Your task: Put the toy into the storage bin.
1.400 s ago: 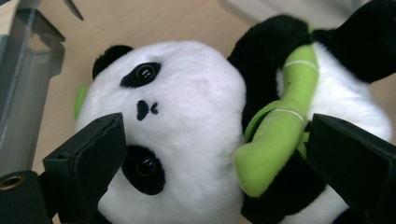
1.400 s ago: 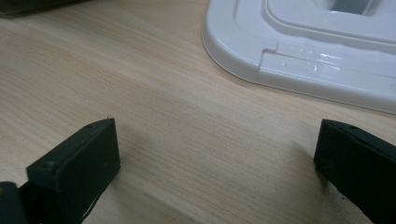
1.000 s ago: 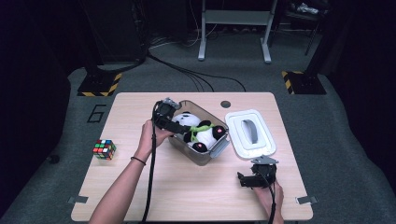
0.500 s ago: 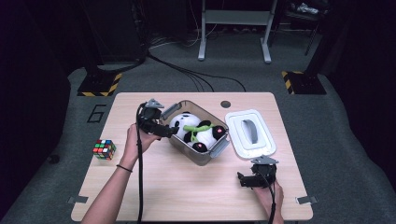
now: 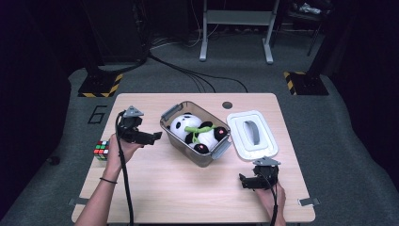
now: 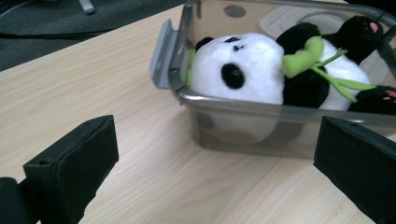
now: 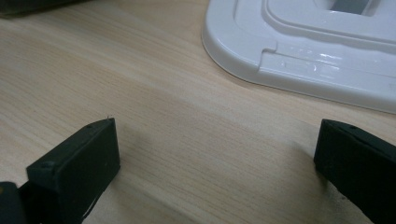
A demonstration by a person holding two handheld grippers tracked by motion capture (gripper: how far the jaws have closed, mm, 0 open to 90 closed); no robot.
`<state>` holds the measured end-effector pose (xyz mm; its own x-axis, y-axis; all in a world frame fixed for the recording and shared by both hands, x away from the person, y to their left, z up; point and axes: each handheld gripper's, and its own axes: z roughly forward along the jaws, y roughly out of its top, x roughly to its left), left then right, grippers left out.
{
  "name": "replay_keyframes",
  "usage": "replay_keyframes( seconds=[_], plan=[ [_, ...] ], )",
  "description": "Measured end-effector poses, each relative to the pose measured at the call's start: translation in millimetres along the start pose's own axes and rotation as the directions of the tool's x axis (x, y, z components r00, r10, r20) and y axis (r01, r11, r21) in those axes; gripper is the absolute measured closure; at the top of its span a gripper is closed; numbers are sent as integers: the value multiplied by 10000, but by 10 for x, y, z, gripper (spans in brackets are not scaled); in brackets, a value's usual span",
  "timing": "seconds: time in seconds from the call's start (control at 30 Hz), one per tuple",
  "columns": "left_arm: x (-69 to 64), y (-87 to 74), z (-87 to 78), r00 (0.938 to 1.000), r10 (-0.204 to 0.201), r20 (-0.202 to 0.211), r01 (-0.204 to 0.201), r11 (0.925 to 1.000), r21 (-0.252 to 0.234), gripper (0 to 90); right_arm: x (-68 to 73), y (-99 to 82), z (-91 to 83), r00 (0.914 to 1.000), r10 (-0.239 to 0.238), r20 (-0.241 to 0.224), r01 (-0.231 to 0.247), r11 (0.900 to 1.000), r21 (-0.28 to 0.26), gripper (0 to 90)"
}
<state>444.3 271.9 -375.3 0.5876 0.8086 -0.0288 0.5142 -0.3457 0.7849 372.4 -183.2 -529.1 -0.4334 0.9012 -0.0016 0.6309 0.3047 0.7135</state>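
Both grippers' jaws apart, empty; I'd bring the right gripper [image 5: 245,181] squarely over the lid [image 5: 251,136] right of the bin [image 5: 170,114].

Matt pale wood-grain counter [image 5: 188,188]; translucent smooth plastic bin [image 6: 261,126]; fluffy plush panda [image 6: 252,70]; glossy white plastic lid [image 7: 327,56].

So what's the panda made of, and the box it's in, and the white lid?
The panda looks like soft fuzzy plush. The box seems to be smoky see-through plastic: the toy shows through its wall. The lid looks like hard glossy white plastic, with shiny highlights on its moulded edges.
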Motion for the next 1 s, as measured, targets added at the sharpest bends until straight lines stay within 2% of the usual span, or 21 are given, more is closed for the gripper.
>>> replay_keyframes(
  seconds=[0.33, 0.43, 0.47, 0.5, 0.7, 0.83, 1.0],
  plan=[
    [220, -225, -157, 9977, -404, -545, 407, 9992, 36, 0, 1, 0, 0, 10000, 17, 0, -17, 10000, 4, 0],
    [319, -317, -206, 9956, -634, -688, 631, 9980, -54, 0, 0, 0, 0, 10000, 4, -1, -4, 10000, 1, 0],
    [355, -356, -212, 9942, -774, -753, 759, 9969, -223, 0, 0, 0, 0, 10000, 8, -2, -8, 10000, 4, 0],
    [398, -389, -230, 9932, -861, -779, 853, 9963, -142, 0, 0, 0, 0, 10000, 2, -2, -2, 10000, 2, 0],
    [656, -613, -310, 9784, -1663, -1227, 1634, 9860, -332, 0, 1, 1, 0, 10000, 14, 0, -14, 10000, 5, 0],
    [791, -764, -343, 9669, -2016, -1565, 1978, 9794, -401, 0, 0, 1, 0, 10000, 6, 0, -6, 10000, 3, 0],
    [923, -970, -322, 9472, -2427, -2096, 2399, 9700, -387, 0, 1, 1, 0, 10000, 26, 2, -26, 10000, 8, 0]
  ],
)
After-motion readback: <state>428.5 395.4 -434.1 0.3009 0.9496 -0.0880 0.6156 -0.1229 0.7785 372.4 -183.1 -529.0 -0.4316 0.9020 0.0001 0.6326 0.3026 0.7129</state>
